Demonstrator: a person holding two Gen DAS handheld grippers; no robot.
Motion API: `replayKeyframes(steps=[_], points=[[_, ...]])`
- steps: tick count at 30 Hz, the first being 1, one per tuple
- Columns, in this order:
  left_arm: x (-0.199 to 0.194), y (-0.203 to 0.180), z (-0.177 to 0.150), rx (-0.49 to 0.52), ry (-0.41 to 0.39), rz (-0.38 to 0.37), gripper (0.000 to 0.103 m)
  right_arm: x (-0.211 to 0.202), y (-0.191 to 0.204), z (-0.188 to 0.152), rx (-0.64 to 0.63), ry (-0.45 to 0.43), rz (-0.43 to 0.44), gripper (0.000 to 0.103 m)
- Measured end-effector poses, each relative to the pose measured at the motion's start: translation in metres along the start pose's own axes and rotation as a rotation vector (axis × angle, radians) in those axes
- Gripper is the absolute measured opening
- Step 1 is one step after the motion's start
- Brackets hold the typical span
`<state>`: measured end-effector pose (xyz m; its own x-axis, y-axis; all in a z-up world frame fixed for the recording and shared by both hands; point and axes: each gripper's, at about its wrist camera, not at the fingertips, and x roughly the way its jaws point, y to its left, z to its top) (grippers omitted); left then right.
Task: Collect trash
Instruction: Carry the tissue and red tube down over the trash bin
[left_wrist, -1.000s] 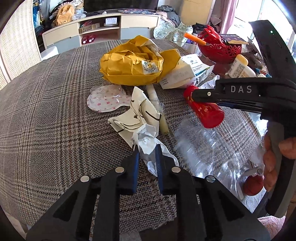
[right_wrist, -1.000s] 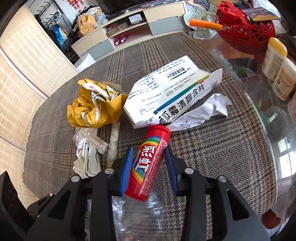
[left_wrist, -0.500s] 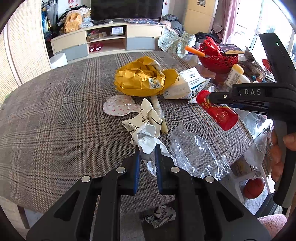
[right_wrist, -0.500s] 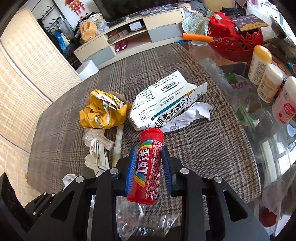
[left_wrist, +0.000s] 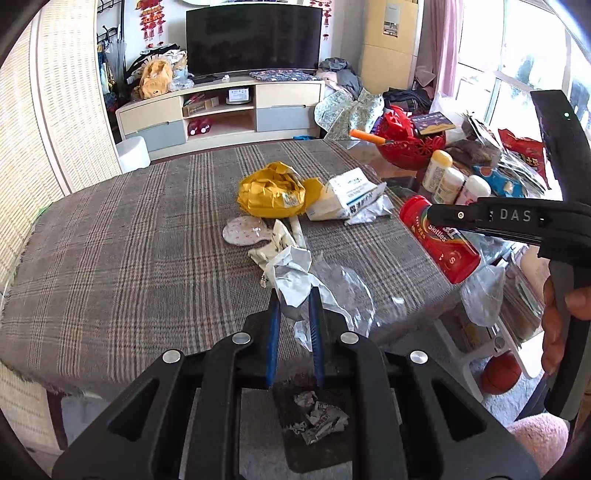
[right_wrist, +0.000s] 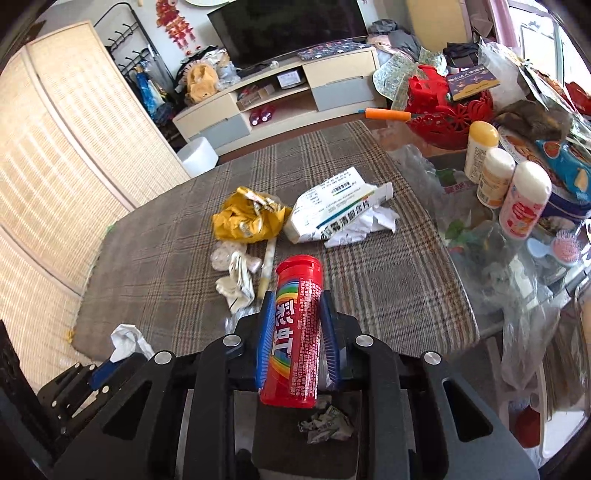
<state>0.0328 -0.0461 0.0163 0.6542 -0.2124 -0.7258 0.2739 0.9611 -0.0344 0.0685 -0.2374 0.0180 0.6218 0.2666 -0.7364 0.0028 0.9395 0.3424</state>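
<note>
While the left gripper (left_wrist: 294, 301) clamps crumpled paper (left_wrist: 291, 275), the right gripper (right_wrist: 297, 317), its jaws just closing, grips a red tube (right_wrist: 295, 332) at three o'clock.

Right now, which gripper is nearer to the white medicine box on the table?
Right. The right gripper, holding the red candy tube, is closest to the medicine box. The left gripper, clamping crumpled paper, hangs further left, nearer the table's front edge.

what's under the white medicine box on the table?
A crumpled white paper sticks out from beneath the medicine box, at its near right side, on the plaid tablecloth. How far the paper runs under the box, and anything else there, is covered.
</note>
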Motion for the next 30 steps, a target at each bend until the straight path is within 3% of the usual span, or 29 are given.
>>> replayKeyframes(steps=[5, 12, 20, 30], points=[[-0.013, -0.011, -0.038, -0.004, 0.021, -0.015, 0.014, -0.022, 0.001, -0.042, -0.028, 0.0, 0.014, 0.025], [0.002, -0.024, -0.104, -0.009, 0.117, -0.043, 0.013, -0.024, -0.005, -0.105, -0.049, 0.038, 0.024, 0.024], [0.043, -0.026, -0.155, -0.064, 0.224, -0.077, 0.013, 0.014, -0.013, -0.157, -0.048, 0.128, 0.018, 0.024], [0.093, -0.018, -0.185, -0.12, 0.317, -0.104, 0.013, 0.071, -0.022, -0.184, -0.056, 0.224, -0.004, 0.024]])
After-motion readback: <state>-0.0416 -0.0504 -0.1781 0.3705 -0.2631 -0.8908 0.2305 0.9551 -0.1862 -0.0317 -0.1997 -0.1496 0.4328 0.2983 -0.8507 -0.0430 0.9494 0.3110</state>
